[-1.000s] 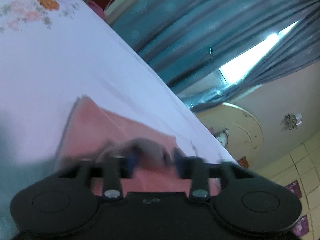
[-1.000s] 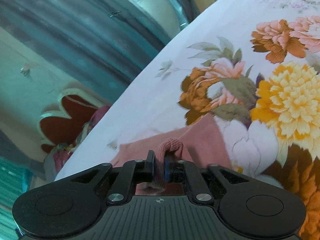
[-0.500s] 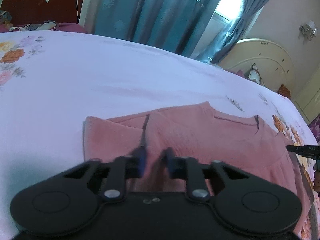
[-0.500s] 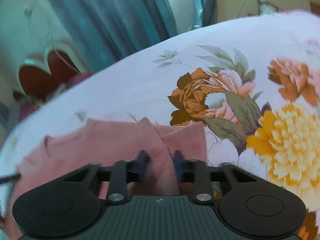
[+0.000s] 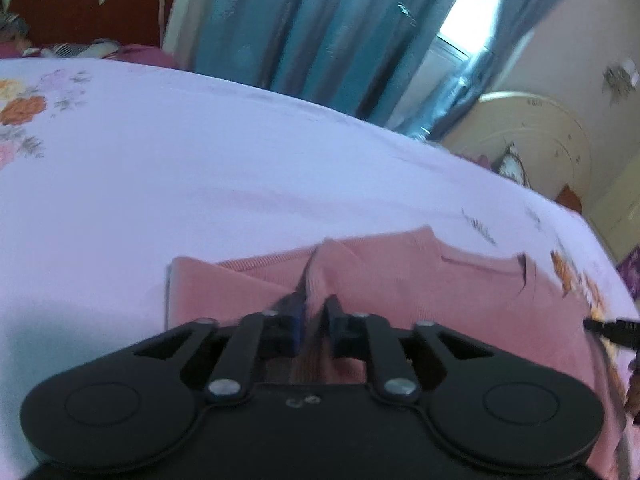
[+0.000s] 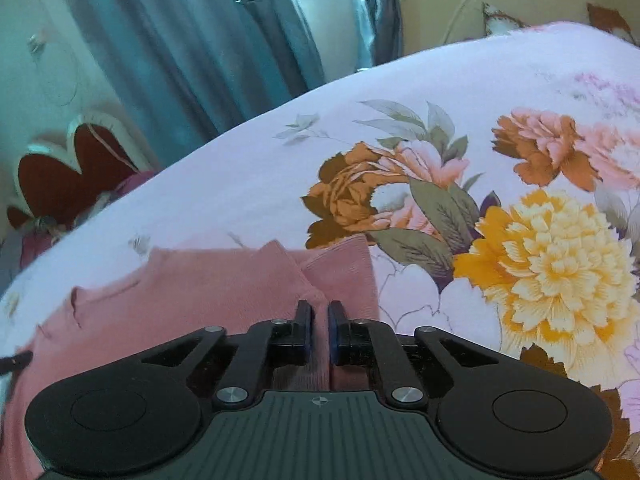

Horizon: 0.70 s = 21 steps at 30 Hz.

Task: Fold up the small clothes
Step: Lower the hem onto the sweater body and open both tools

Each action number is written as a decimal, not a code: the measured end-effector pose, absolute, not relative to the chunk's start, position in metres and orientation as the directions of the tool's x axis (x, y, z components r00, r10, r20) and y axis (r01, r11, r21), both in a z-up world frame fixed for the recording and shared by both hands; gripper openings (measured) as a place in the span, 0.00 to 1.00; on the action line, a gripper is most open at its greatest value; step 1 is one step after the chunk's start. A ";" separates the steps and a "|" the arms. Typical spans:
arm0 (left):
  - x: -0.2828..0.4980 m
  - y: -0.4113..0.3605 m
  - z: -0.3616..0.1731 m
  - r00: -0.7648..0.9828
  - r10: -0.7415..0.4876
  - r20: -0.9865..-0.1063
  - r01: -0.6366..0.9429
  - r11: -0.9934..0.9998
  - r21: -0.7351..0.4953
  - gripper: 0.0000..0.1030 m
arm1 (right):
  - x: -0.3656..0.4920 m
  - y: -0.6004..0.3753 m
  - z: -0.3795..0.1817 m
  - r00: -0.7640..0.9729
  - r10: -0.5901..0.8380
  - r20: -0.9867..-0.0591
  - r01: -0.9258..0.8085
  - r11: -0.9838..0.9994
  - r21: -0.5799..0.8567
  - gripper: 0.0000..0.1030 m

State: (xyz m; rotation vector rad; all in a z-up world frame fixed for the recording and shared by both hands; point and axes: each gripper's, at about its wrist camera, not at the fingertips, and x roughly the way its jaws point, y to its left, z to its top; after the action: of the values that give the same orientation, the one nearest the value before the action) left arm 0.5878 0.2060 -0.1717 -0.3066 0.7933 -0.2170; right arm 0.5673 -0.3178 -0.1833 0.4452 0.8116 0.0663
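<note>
Pink top (image 5: 420,280) lies flat on the floral bedsheet (image 6: 280,168), sleeves folded in. Left gripper (image 5: 314,312) and right gripper (image 6: 319,320) sit at 6 o'clock, each narrowed onto a ridge of it; a firm pinch can't be confirmed. Probably next: fold away toward 12.

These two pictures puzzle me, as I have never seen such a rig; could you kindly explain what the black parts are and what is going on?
No robot is here: a person holds a two-finger gripper in each hand, and a fisheye camera on each looks forward along its fingers. One picture comes from the left gripper, the other from the right gripper. Both are low over a pink knitted top spread on a flowered bedsheet, with its sleeves folded inward. Each gripper's fingers stand close together with a fold of the top between them, so each seems to pinch the fabric. Teal curtains hang behind the bed.
</note>
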 end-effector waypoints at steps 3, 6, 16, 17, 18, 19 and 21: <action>0.564 0.197 -0.145 0.758 -0.231 -0.610 0.072 0.959 -0.274 0.48 | 0.549 -0.304 -0.155 0.770 0.112 -0.629 0.097 0.953 0.289 0.66; 0.549 0.154 -0.133 0.746 -0.336 -0.575 0.197 0.936 -0.290 0.64 | 0.550 -0.262 -0.146 0.742 0.272 -0.612 -0.091 0.947 0.309 0.65; 0.568 0.051 -0.171 0.654 -0.403 -0.640 0.393 0.904 -0.168 0.74 | 0.593 -0.133 -0.175 0.628 0.372 -0.683 -0.360 0.918 0.169 0.44; 0.571 0.052 -0.168 0.651 -0.401 -0.645 0.384 0.906 -0.176 0.74 | 0.595 -0.133 -0.174 0.625 0.372 -0.686 -0.360 0.918 0.169 0.44; 0.571 0.053 -0.164 0.647 -0.405 -0.647 0.379 0.906 -0.188 0.70 | 0.596 -0.132 -0.171 0.623 0.369 -0.690 -0.363 0.918 0.163 0.44; 0.568 0.057 -0.157 0.658 -0.412 -0.630 0.378 0.905 -0.197 0.70 | 0.593 -0.134 -0.166 0.641 0.344 -0.686 -0.350 0.927 0.138 0.44; 0.560 0.062 -0.152 0.690 -0.388 -0.611 0.363 0.916 -0.172 0.71 | 0.586 -0.148 -0.158 0.679 0.333 -0.655 -0.339 0.933 0.123 0.44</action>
State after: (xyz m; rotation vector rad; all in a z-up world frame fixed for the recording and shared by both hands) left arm 0.5596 0.0624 -0.1520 -0.0388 0.6920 -0.4203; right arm 0.5861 -0.1476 -0.1578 -0.0085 0.7337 0.3774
